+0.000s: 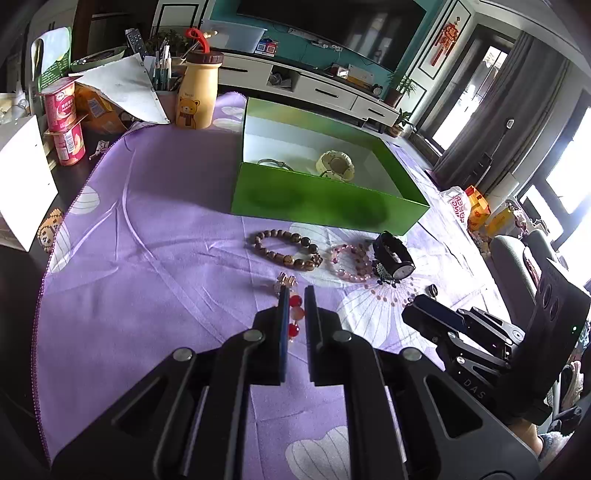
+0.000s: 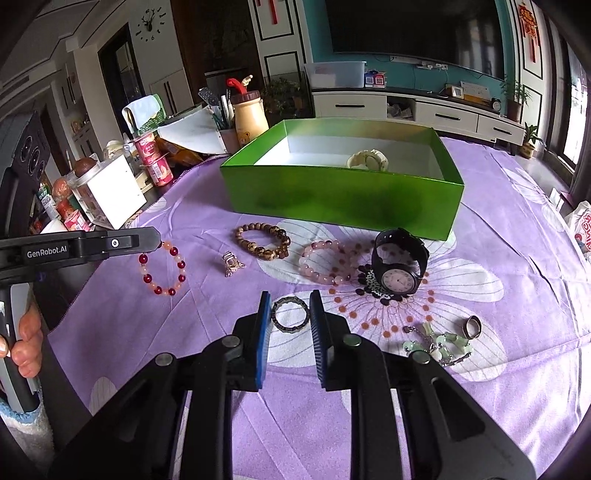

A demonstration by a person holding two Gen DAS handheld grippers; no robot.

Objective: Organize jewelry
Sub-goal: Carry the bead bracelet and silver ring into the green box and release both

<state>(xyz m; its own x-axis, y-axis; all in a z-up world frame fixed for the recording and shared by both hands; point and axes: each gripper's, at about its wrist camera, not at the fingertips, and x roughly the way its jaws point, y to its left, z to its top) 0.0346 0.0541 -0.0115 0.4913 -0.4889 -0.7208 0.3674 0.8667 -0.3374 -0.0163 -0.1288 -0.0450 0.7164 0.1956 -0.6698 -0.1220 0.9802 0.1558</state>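
Left tool (image 1: 294,291) pinching red-bead bracelet (image 2: 162,271); right tool (image 2: 290,297) spread around dark ring (image 2: 290,316); box (image 2: 343,199) holds seemingly two pieces.

Living room: teal wall (image 2: 406,70) behind dark TV (image 2: 413,29), low white TV cabinet (image 2: 417,109) beneath. Wall clock (image 2: 149,24) upper left. Grey curtains (image 1: 491,122) beside bright windows (image 1: 569,177). Table under purple floral cloth (image 2: 517,221).

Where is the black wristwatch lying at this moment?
In both views the black wristwatch lies on the purple cloth in front of the green box, toward its right end, touching the pink bead bracelet on its left.
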